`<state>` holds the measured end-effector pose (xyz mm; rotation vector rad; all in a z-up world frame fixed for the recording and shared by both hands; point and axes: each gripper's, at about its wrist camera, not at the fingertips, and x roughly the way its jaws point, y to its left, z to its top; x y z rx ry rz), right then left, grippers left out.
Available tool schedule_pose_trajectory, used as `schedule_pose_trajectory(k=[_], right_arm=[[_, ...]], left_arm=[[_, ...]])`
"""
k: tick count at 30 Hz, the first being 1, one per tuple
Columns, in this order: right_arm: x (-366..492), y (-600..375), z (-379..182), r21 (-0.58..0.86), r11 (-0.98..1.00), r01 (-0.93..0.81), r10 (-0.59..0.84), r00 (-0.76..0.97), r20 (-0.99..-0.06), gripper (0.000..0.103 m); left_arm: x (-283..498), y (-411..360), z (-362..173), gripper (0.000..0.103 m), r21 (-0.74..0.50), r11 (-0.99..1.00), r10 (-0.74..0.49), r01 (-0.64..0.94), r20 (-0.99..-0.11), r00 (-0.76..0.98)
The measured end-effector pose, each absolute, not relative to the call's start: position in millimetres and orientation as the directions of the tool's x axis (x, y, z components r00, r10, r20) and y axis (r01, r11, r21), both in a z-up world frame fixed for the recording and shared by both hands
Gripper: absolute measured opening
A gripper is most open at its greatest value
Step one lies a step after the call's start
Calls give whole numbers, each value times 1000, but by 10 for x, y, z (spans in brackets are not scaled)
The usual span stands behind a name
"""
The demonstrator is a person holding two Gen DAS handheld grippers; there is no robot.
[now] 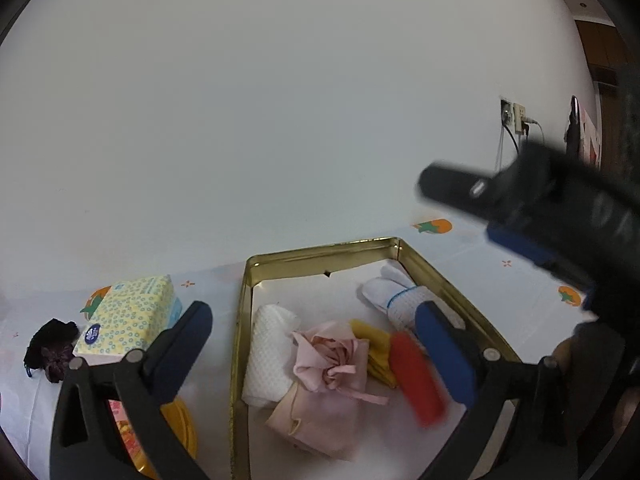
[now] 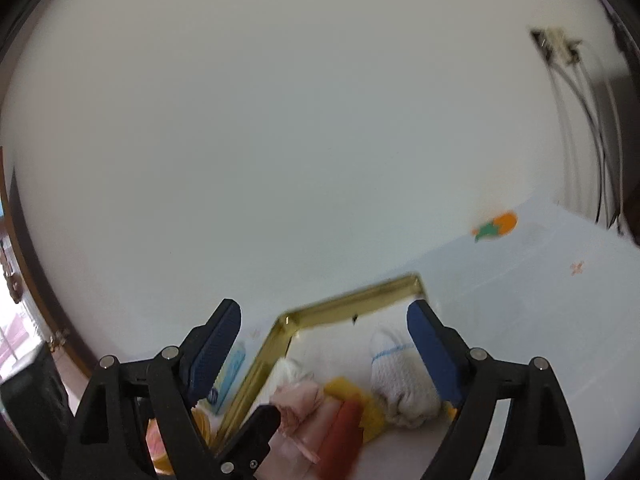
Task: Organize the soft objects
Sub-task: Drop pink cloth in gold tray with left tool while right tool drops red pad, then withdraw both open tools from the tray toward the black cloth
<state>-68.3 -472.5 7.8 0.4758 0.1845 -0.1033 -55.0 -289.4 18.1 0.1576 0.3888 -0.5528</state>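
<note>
Both grippers, left gripper (image 1: 312, 344) and right gripper (image 2: 324, 344), gape wide; gold tin (image 1: 320, 249) holds rolled cloths (image 1: 328, 360).

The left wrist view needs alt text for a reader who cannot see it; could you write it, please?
An open left hand-held gripper hovers over a gold tin tray holding a pink pouch, white cloths, and yellow and red items. A tissue pack lies on the table left of the tray.
</note>
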Motion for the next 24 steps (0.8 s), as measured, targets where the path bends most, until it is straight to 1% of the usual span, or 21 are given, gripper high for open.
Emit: schedule_pose_trajectory(k=[4,8,11,15,19,22,24], right_arm=[[-823,-4748,147,445,878,175,-134,983,-123,87],[-805,-4753,135,437,873,218,-177,975,-132,87],[-825,-4731,140,423,871,248,-209,968,-138,87],[-924,-4689,168,398,874,280,-265,960,-95,87],[-1040,-4531,163,357,878,318,-330,944,-29,87],[-1057,-4377,130,329,884,331,-349,937,-5,87],[-1054,-4245,89,283,896,341,-361,932,19,87]], left_arm=[[-548,-2820,181,102,45,855,-461,517,-391,797],[-535,-2760,150,102,47,864,-446,501,-389,806],[-551,-2696,158,102,61,875,-427,480,-368,826],[-581,-2576,187,102,68,887,-411,456,-332,849],[-581,-2456,152,102,99,911,-359,400,-285,889],[-569,-2407,114,102,110,921,-333,374,-276,902],[-568,-2376,102,102,107,922,-332,373,-276,902]])
